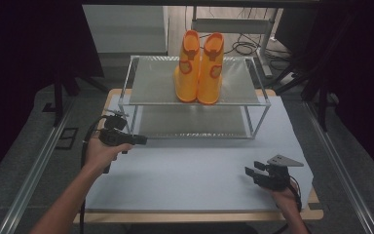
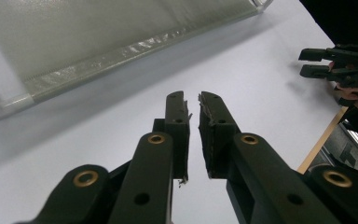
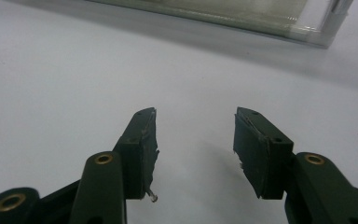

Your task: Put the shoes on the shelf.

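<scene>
A pair of orange-yellow rubber boots (image 1: 198,68) stands upright on the top shelf of a metal-framed two-tier rack (image 1: 146,87) at the back of the table. My left gripper (image 1: 144,140) hovers low over the mat just in front of the rack's left corner, pointing right. Its jaws stand a narrow gap apart (image 2: 193,95) with nothing between them. My right gripper (image 1: 252,168) rests near the front right of the mat, with its jaws wide open (image 3: 196,112) and empty. The right gripper (image 2: 310,63) also appears far off in the left gripper view.
A pale blue mat (image 1: 199,170) covers the wooden tabletop (image 1: 316,210). The rack's lower shelf (image 2: 98,42) lies close ahead of the left gripper, and its front edge (image 3: 242,11) is ahead of the right. Metal rails (image 1: 34,170) flank the table. Cables (image 1: 243,48) lie behind.
</scene>
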`<action>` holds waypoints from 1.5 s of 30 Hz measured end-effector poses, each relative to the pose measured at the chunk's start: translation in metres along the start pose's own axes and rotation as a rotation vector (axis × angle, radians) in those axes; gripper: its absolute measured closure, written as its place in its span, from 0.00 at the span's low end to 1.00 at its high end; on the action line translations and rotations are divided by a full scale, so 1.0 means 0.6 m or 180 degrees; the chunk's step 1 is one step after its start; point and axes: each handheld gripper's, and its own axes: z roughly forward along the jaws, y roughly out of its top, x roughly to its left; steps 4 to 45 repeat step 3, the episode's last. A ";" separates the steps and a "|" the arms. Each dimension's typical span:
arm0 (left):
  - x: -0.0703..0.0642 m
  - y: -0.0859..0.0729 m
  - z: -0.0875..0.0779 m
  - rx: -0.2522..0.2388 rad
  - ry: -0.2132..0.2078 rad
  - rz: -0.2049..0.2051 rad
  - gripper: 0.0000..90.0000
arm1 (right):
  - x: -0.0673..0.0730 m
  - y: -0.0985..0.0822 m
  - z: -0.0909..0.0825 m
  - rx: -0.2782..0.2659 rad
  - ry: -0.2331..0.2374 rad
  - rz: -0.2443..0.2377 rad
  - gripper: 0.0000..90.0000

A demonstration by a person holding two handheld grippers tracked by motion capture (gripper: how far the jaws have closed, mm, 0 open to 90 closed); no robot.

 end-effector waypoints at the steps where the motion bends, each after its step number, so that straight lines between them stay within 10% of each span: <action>1: 0.000 -0.001 0.000 -0.0009 -0.0006 -0.0004 0.89 | -0.001 0.000 -0.001 0.0001 0.0004 0.0002 0.54; 45: 0.001 -0.002 0.000 -0.0026 -0.0004 -0.0005 0.85 | -0.002 0.000 -0.001 -0.0008 -0.0005 0.0012 0.54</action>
